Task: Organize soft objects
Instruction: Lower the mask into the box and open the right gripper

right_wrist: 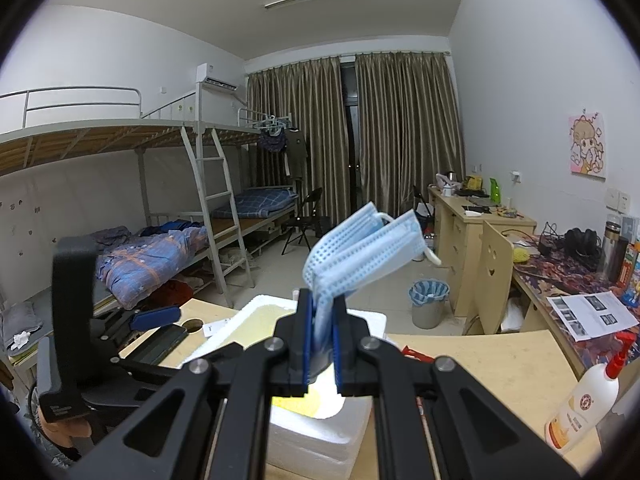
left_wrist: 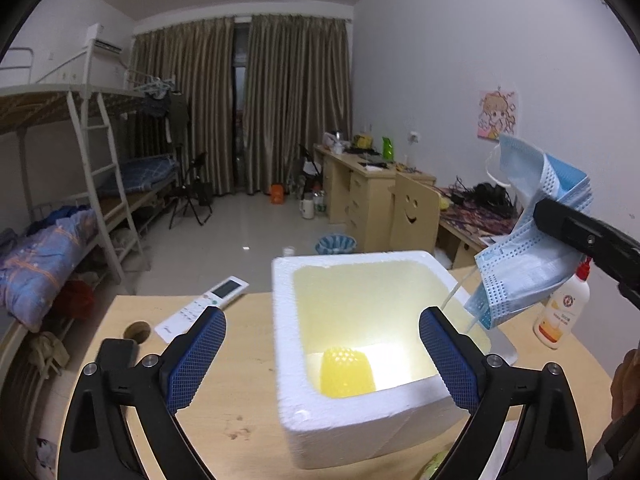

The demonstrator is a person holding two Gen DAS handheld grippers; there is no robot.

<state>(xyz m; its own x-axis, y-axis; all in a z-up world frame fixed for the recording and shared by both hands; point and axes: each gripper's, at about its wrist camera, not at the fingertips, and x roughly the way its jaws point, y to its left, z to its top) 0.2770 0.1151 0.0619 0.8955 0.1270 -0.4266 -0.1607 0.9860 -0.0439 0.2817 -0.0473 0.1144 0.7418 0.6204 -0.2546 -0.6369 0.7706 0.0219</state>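
A white foam box stands on the wooden table, with a yellow mesh sponge lying inside it. My left gripper is open, its blue pads on either side of the box's near end. My right gripper is shut on a folded light-blue face mask and holds it above the box. In the left wrist view the mask hangs from the right gripper's fingers above the box's right rim.
A white remote control lies on the table left of the box, near a round cable hole. A white bottle with a red pump stands to the right. Desks, a chair, a waste bin and bunk beds lie beyond.
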